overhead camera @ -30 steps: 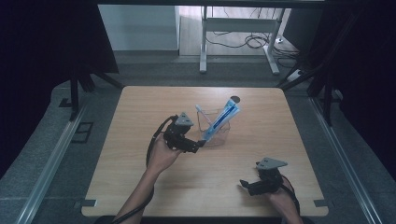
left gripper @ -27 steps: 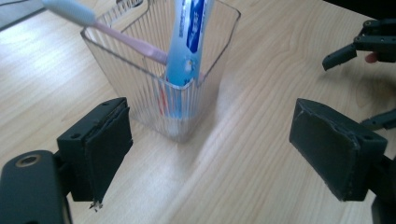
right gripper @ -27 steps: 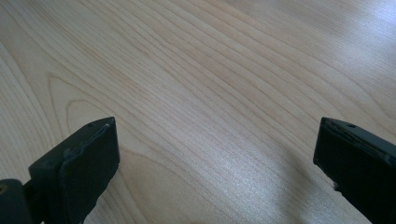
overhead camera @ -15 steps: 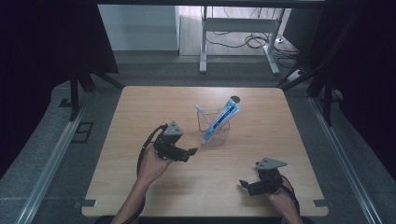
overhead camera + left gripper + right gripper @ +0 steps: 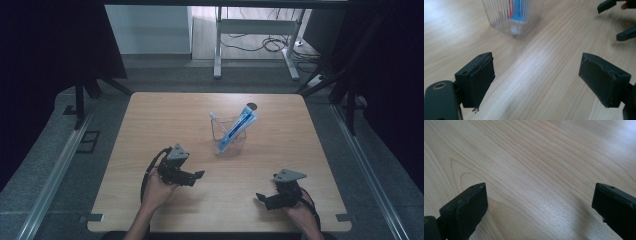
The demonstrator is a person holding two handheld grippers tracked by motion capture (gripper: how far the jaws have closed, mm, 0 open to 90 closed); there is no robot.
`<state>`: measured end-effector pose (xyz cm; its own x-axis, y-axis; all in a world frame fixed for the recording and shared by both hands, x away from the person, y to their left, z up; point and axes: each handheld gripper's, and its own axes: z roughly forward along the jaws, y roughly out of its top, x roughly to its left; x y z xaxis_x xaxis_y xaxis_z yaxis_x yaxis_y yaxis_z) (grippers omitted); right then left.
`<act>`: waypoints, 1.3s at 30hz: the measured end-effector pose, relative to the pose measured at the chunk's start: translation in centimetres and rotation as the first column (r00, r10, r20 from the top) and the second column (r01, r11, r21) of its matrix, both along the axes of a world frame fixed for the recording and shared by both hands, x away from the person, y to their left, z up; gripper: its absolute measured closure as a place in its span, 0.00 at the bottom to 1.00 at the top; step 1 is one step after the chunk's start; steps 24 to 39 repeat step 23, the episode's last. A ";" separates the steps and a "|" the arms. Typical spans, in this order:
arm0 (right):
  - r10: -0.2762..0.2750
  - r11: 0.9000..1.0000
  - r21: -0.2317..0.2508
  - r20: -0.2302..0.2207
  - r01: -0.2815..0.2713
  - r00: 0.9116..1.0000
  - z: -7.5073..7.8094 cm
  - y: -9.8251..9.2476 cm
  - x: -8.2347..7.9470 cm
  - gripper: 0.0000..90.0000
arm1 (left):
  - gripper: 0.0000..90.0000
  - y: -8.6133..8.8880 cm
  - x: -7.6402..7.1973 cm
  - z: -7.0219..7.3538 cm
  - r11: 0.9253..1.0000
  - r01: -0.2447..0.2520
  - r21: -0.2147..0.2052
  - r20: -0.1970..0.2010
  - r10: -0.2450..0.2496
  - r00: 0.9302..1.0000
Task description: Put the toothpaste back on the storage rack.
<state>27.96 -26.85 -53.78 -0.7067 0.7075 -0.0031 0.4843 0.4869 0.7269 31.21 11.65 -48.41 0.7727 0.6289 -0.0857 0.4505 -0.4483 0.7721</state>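
Clear ribbed plastic cup [image 5: 230, 136] mid-table, both tools empty

Stands upright on light wooden table [image 5: 165, 117], holding blue-white toothpaste tube [image 5: 238, 129] leaning right and thin white toothbrush [image 5: 216, 123]. Left gripper [image 5: 199, 175] near cup's front-left, apart from it, jaws spread wide, pinching nothing. Right gripper [image 5: 260, 198] near front edge, well apart from cup, jaws spread, empty.

Clear ribbed cup [image 5: 230, 136]; blue tube [image 5: 238, 131], perhaps red-striped; pale wood-grain table [image 5: 165, 120].
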 end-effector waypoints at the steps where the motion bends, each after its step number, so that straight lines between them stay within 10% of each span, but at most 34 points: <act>1: 0.001 1.000 0.000 0.000 -0.001 1.000 0.0 0.0 0.0 0.01 | 0.15 0.1 -0.1 -0.3 1.000 -0.002 0.002 -0.004 0.002 1.000; 10: -0.001 1.000 -0.003 -0.004 0.001 1.000 0.0 0.1 0.0 0.01 | 0.15 0.7 -1.0 -3.1 1.000 -0.007 0.015 -0.042 0.007 0.999; 17: 0.004 1.000 -0.006 -0.006 -0.004 1.000 -0.1 0.2 -0.1 0.01 | 0.15 0.2 -1.4 -5.0 0.990 -0.006 0.143 -0.060 0.014 0.998; 39: 0.006 1.000 -0.007 -0.007 -0.006 1.000 -0.1 0.2 -0.1 0.01 | 0.15 -0.1 -1.4 -5.2 0.984 -0.001 0.176 -0.060 0.011 0.998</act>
